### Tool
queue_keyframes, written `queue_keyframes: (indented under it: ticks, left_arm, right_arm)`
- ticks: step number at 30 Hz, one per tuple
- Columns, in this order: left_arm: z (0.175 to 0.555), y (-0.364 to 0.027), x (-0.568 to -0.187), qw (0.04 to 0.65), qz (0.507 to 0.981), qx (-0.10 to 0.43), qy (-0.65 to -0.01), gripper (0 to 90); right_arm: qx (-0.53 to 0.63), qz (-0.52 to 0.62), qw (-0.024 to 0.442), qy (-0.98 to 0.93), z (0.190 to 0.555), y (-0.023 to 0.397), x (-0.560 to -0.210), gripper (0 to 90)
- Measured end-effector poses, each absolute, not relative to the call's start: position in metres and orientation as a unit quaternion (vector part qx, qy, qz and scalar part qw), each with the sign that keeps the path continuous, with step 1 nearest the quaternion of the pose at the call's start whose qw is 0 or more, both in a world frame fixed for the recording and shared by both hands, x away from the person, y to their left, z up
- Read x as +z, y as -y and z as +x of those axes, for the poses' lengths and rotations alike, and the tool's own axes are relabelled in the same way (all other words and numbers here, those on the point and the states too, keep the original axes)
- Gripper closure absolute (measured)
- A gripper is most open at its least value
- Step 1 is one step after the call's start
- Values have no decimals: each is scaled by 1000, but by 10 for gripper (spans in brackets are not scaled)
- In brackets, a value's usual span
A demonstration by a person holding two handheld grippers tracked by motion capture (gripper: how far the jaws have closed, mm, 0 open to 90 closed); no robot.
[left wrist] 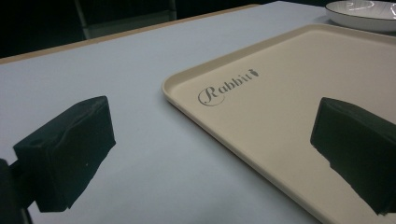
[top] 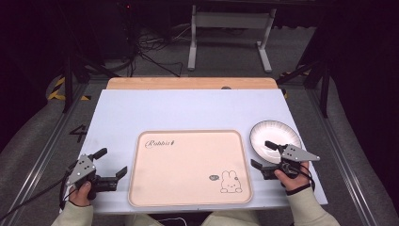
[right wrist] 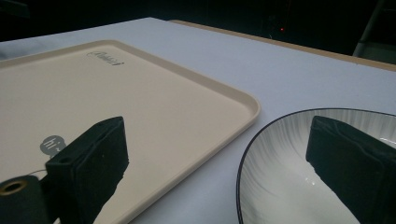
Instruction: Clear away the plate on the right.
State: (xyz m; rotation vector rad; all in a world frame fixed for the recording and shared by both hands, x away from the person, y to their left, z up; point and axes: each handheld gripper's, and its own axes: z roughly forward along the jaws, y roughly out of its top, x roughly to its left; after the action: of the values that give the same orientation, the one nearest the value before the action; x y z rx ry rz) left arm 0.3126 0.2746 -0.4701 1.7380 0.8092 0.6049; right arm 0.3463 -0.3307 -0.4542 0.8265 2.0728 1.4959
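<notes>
A cream tray (top: 188,141) with "Rabbit" lettering and a rabbit drawing lies flat in the middle of the white table; nothing lies on it. A white plate with a dark rim (top: 277,133) sits just right of the tray. My left gripper (top: 113,162) rests at the tray's left edge, open and empty; its view shows the tray (left wrist: 289,93) between its jaws. My right gripper (top: 261,154) is open at the plate's near edge, one jaw over the plate (right wrist: 280,172), the other over the tray (right wrist: 116,98).
The white table top (top: 188,106) has bare surface behind the tray and to its left. A wooden strip (top: 188,83) runs along the far edge. Beyond it stands a grey desk frame (top: 230,33) with cables on the floor.
</notes>
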Motion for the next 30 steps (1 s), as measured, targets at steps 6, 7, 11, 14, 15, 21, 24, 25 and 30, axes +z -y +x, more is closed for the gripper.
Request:
queue_keyframes:
  ticks: [6, 7, 11, 14, 15, 21, 24, 25, 30]
  left_arm:
    - [314, -273, -470, 533, 733, 249, -341, 3]
    - [314, -273, -470, 533, 733, 249, -341, 3]
    - [313, -273, -470, 532, 734, 250, -340, 3]
    - [313, -273, -470, 533, 734, 250, -340, 3]
    - [313, -273, -470, 532, 734, 250, -340, 3]
    - [314, -273, -470, 532, 735, 252, -338, 3]
    - [314, -273, -470, 531, 735, 251, -338, 3]
    - [314, -273, -470, 531, 735, 251, -338, 3]
    - [314, -273, -470, 531, 735, 251, -338, 3]
  right_arm:
    - [545, 298, 222, -752, 346, 331, -454, 55]
    - [545, 298, 222, -752, 346, 331, -454, 55]
    - [538, 291, 217, -760, 347, 329, -454, 36]
    - [534, 276, 208, -772, 348, 327, -454, 26]
    - [532, 273, 206, -775, 349, 327, -454, 26]
    - [531, 279, 207, -773, 349, 327, -454, 29]
    - [533, 275, 203, -774, 350, 327, -453, 31]
    - [532, 275, 203, -774, 349, 327, -453, 31]
    - [530, 279, 210, -773, 349, 328, -451, 30]
